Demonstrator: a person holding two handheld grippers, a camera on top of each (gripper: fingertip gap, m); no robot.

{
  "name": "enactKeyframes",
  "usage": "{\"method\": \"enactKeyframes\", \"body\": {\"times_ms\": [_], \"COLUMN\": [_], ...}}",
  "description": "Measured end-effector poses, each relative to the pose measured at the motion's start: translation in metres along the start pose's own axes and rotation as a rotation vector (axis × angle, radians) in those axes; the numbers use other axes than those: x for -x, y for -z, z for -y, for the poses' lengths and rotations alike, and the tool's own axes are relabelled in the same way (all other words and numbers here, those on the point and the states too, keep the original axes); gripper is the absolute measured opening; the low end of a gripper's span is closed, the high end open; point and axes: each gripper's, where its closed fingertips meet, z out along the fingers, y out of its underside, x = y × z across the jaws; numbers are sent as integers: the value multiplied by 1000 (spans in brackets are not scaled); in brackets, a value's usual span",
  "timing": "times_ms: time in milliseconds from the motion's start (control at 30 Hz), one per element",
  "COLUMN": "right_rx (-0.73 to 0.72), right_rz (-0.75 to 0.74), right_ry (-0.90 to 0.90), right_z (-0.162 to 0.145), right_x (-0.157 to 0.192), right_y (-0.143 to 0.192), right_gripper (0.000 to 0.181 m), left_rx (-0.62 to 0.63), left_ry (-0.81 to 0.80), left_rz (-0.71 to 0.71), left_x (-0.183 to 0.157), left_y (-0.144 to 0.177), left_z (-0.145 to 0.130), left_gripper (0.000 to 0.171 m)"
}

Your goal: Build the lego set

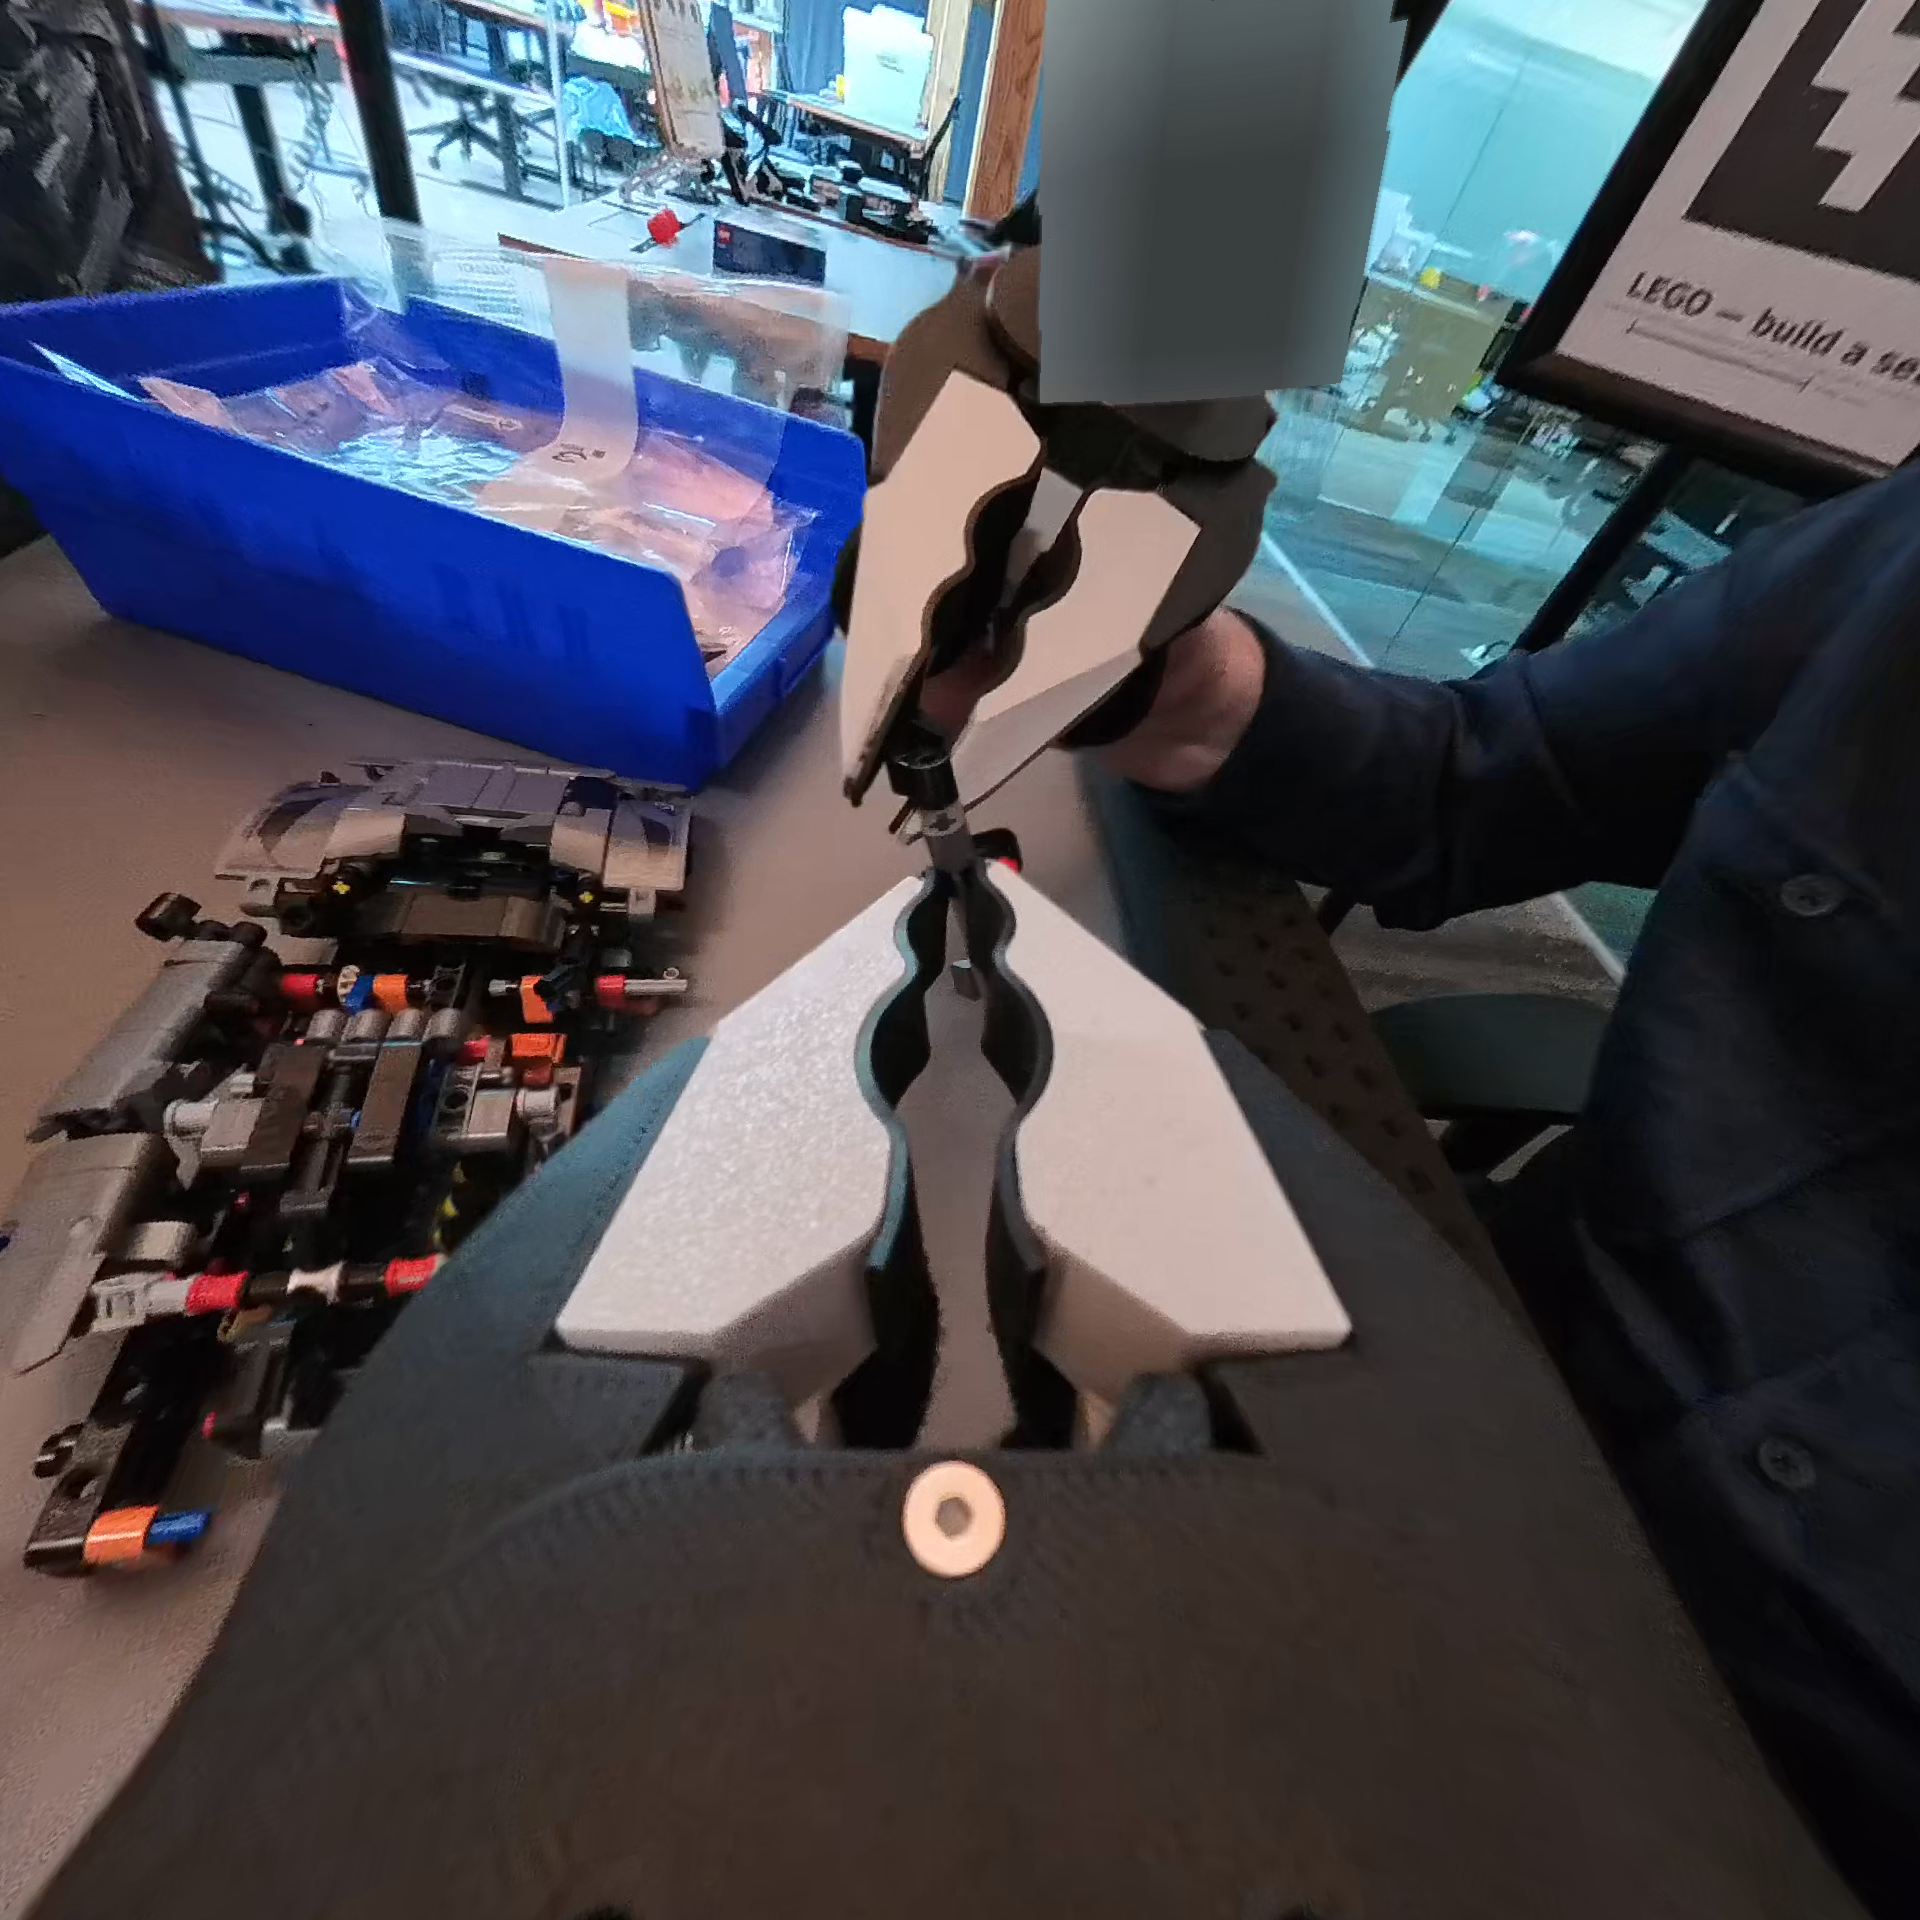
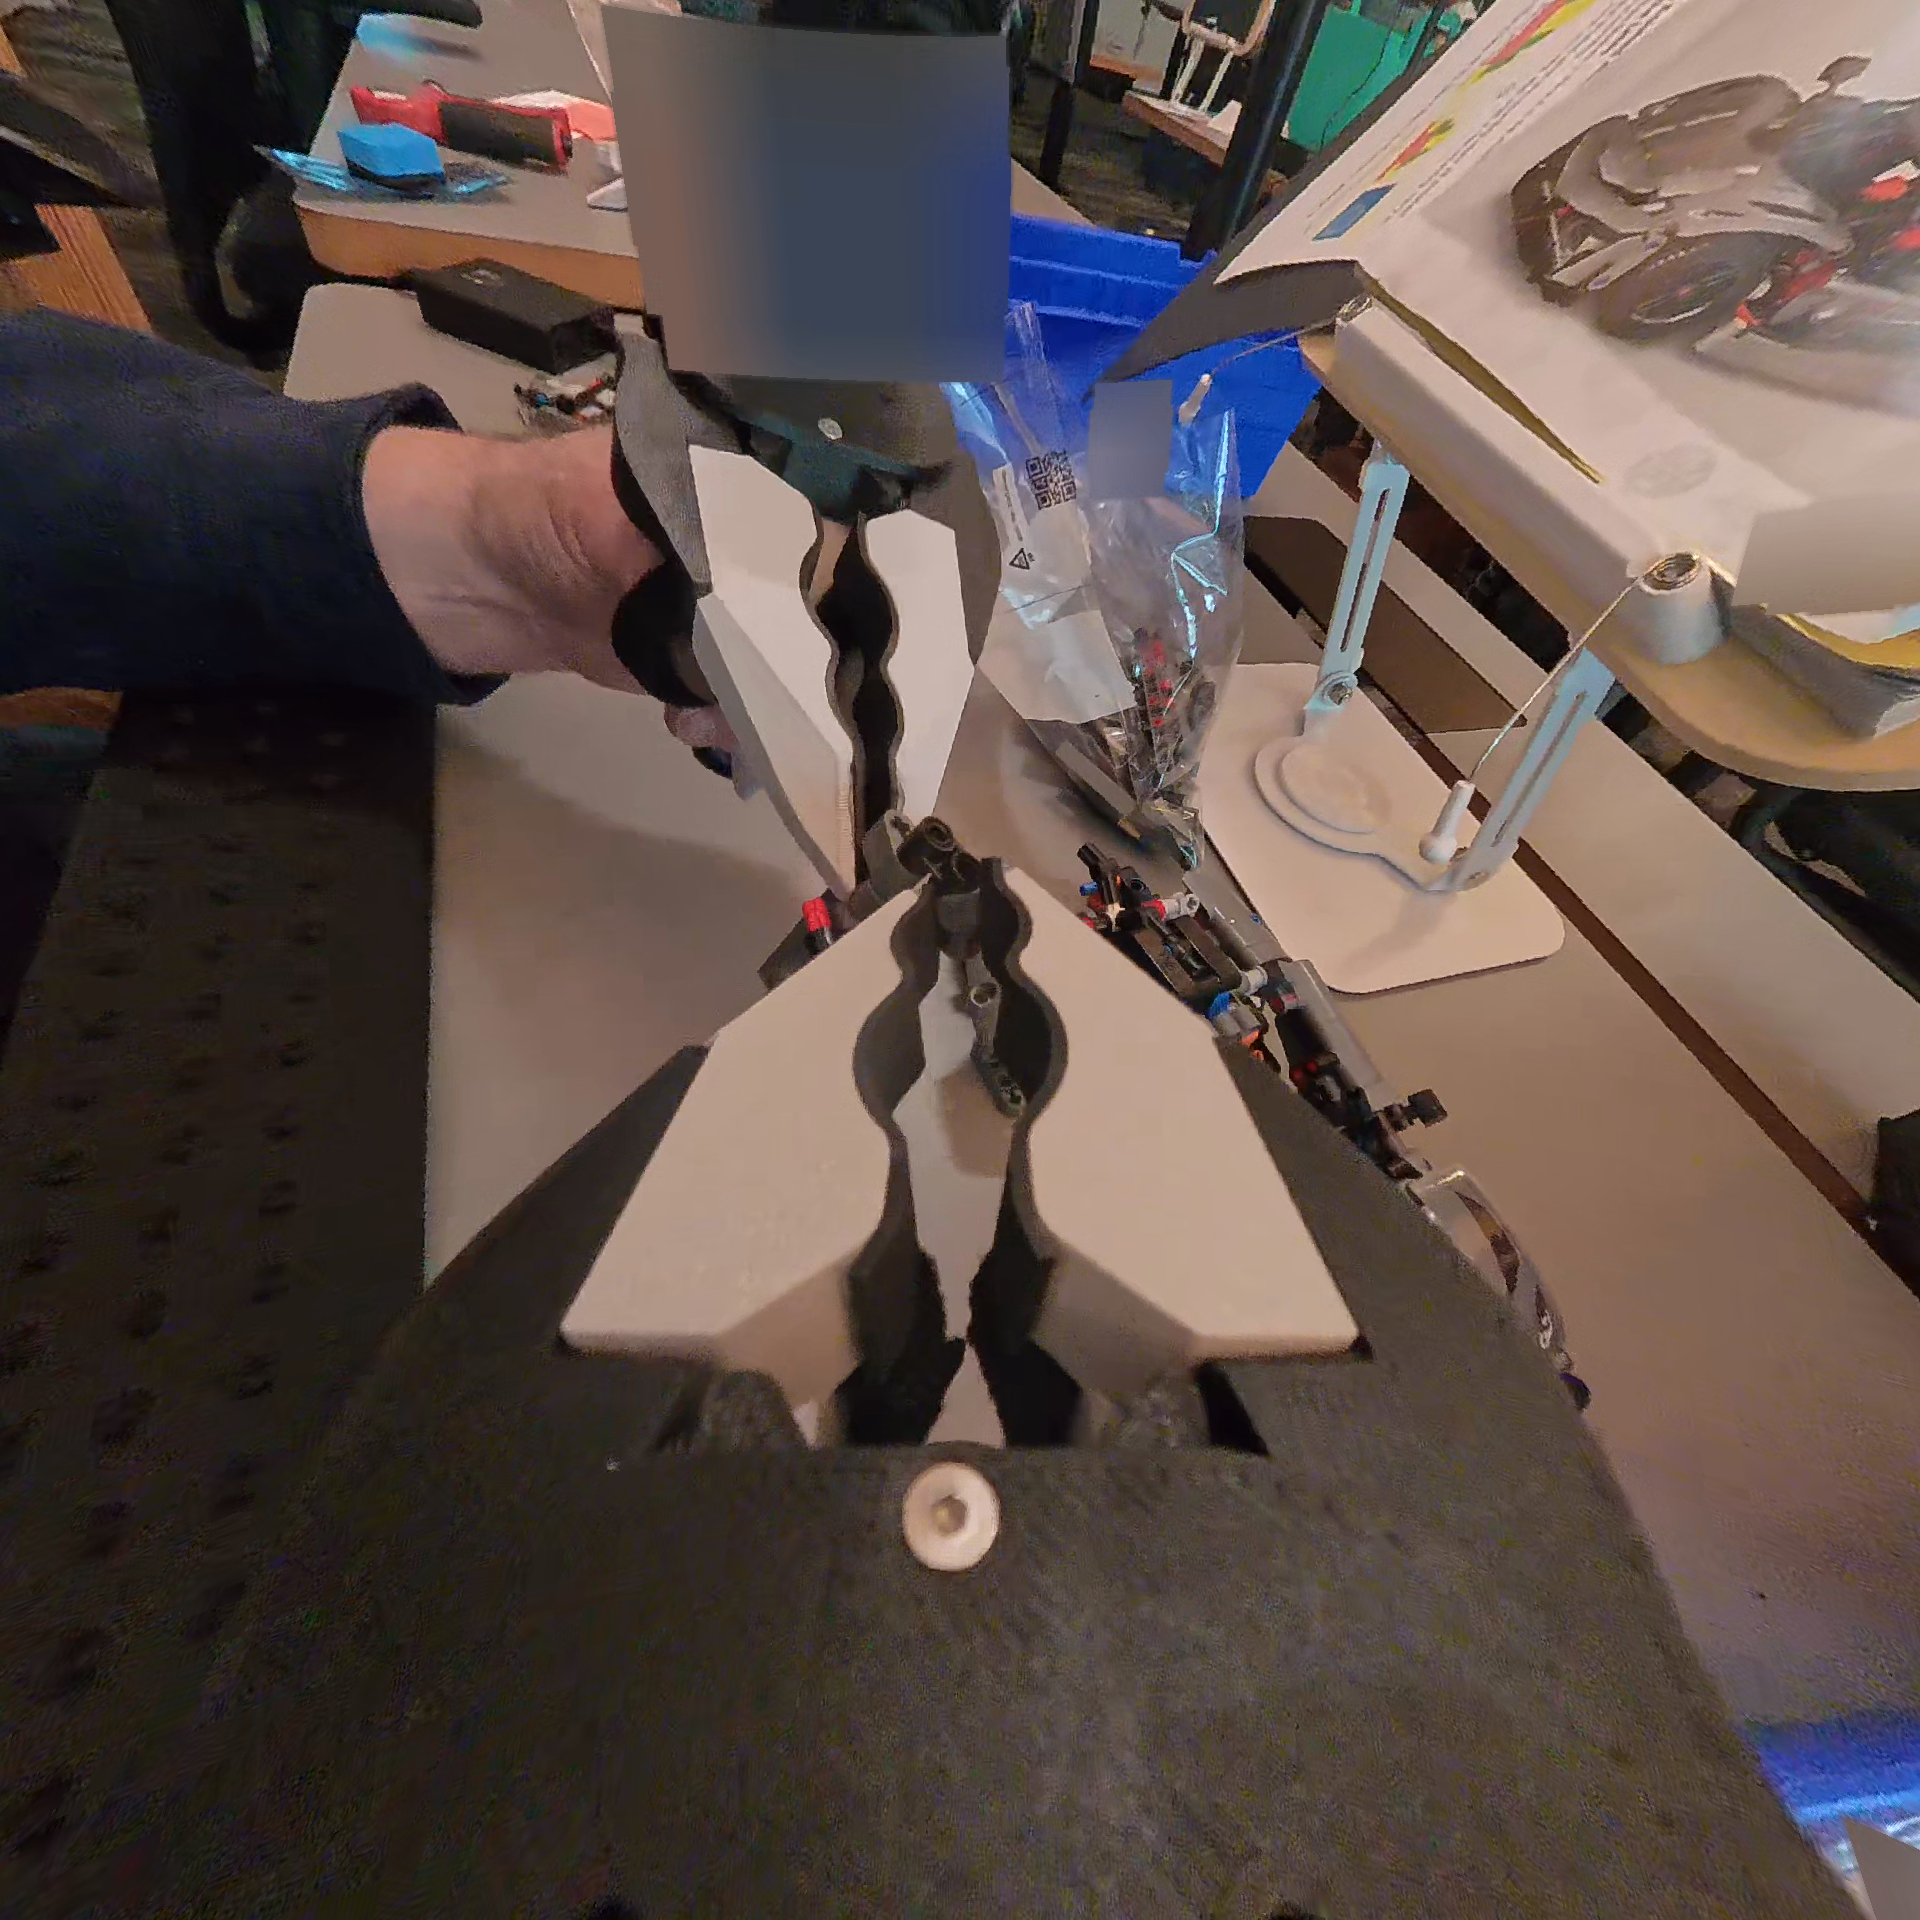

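Note:
My left gripper (image 1: 951,883) is shut on a thin dark grey axle piece (image 1: 962,940) that runs back between its fingers. My right gripper (image 1: 920,764) comes down from above and meets it tip to tip, above the table. In the right wrist view my right gripper (image 2: 961,883) is shut on a dark grey holed beam (image 2: 985,1023) with a black connector (image 2: 935,836) at its tip. The left gripper (image 2: 868,831) faces it there. The part-built grey, black and red lego car (image 1: 343,1039) lies on the table to the left, and shows behind my right fingers (image 2: 1247,987).
A blue bin (image 1: 416,582) with clear plastic bags stands behind the car. A clear bag of parts (image 2: 1143,644) leans by the bin. An instruction booklet (image 2: 1558,260) rests on a white stand (image 2: 1403,914) at the right. The person's sleeve (image 1: 1558,790) is at the right. The tips of both grippers are at nearly the same place.

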Motion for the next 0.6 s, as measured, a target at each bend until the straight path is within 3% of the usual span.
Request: {"method": "enactKeyframes", "body": {"times_ms": [167, 433, 533, 600], "right_rx": [-25, -78, -113, -105], "right_rz": [39, 228, 188, 184], "right_ry": [-98, -229, -210, -200], "right_z": [2, 11, 20, 17], "right_x": [0, 18, 12, 12], "right_y": [-1, 1, 12, 12], "right_gripper": [5, 5, 5, 5], "left_rx": [-2, 222, 374, 337], "left_ry": [-8, -293, -307, -301], "left_rz": [6, 136, 181, 187], "left_x": [1, -3, 10, 11], "left_y": [3, 10, 7, 4], "left_z": [2, -13, -43, -37], "left_gripper": [1, 0, 0, 0]}}
